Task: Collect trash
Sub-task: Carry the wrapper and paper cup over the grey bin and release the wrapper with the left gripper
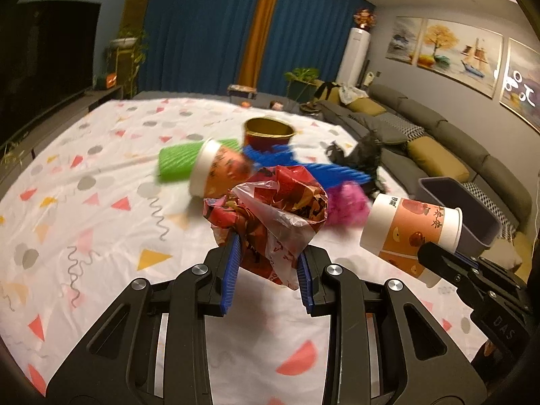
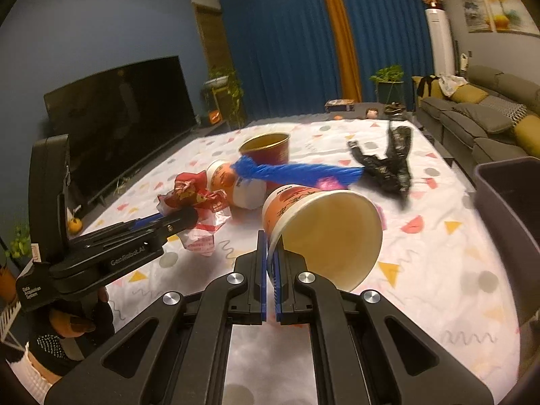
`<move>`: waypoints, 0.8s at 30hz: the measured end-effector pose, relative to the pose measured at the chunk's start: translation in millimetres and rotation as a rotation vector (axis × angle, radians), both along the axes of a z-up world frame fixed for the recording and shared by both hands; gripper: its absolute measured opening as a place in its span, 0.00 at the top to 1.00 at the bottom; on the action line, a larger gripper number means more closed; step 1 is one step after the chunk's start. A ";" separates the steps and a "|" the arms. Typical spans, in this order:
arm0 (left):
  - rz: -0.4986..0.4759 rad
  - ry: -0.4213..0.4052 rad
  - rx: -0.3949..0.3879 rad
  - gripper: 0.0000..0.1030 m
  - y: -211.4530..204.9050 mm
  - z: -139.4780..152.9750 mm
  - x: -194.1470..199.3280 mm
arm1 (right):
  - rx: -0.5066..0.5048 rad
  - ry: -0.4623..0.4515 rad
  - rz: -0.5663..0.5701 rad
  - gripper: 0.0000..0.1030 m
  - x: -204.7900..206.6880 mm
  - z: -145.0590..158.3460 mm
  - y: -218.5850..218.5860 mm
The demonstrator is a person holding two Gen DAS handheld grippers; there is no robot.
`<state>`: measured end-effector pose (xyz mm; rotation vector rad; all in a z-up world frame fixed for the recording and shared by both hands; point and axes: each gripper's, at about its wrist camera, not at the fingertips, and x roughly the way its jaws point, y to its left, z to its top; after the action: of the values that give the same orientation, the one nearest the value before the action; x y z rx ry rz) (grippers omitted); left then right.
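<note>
My left gripper (image 1: pixel 270 266) is shut on a crumpled red-and-white plastic bag (image 1: pixel 270 209), lifted off the patterned white sheet (image 1: pixel 101 236). In the right wrist view the same left gripper (image 2: pixel 187 217) carries that bag (image 2: pixel 199 209) at the left. My right gripper (image 2: pixel 270 256) is shut on the rim of an orange-and-white paper cup (image 2: pixel 324 236), held on its side with its mouth toward the camera. The left wrist view shows that cup (image 1: pixel 411 226) in the right gripper (image 1: pixel 442 254) at the right.
On the sheet lie a second paper cup (image 2: pixel 236 185), an upright red-and-gold cup (image 2: pixel 266 148), a blue bag (image 2: pixel 297 170), a black bag (image 2: pixel 388 165), a green pad (image 1: pixel 179 163) and pink scrap (image 1: pixel 344 202). A grey bin (image 2: pixel 506 209) stands right, by a sofa (image 2: pixel 472 121).
</note>
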<state>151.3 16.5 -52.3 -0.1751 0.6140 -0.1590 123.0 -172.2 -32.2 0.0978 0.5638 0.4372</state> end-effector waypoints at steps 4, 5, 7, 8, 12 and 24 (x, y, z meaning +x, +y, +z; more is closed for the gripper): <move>-0.046 -0.024 0.023 0.71 -26.0 11.7 -6.7 | 0.016 -0.029 -0.036 0.96 -11.8 8.7 -19.5; -0.056 -0.030 0.029 0.71 -32.6 13.7 -7.8 | 0.018 -0.036 -0.044 0.96 -14.6 10.7 -24.2; -0.083 -0.043 0.042 0.71 -48.1 18.1 -10.3 | 0.020 -0.053 -0.065 0.96 -21.4 15.1 -36.0; -0.096 -0.048 0.047 0.71 -56.1 19.8 -11.4 | 0.020 -0.059 -0.074 0.96 -24.2 16.9 -41.0; -0.155 -0.062 0.062 0.71 -88.7 24.2 -13.3 | 0.019 -0.084 -0.127 0.96 -35.2 23.4 -67.2; -0.311 -0.109 0.087 0.71 -177.0 39.2 -6.5 | 0.008 -0.136 -0.358 0.96 -43.7 36.8 -156.6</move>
<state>144.8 -160.5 -13.1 0.0144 0.5355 -0.4387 79.2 -328.8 4.6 0.1720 0.3996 0.0965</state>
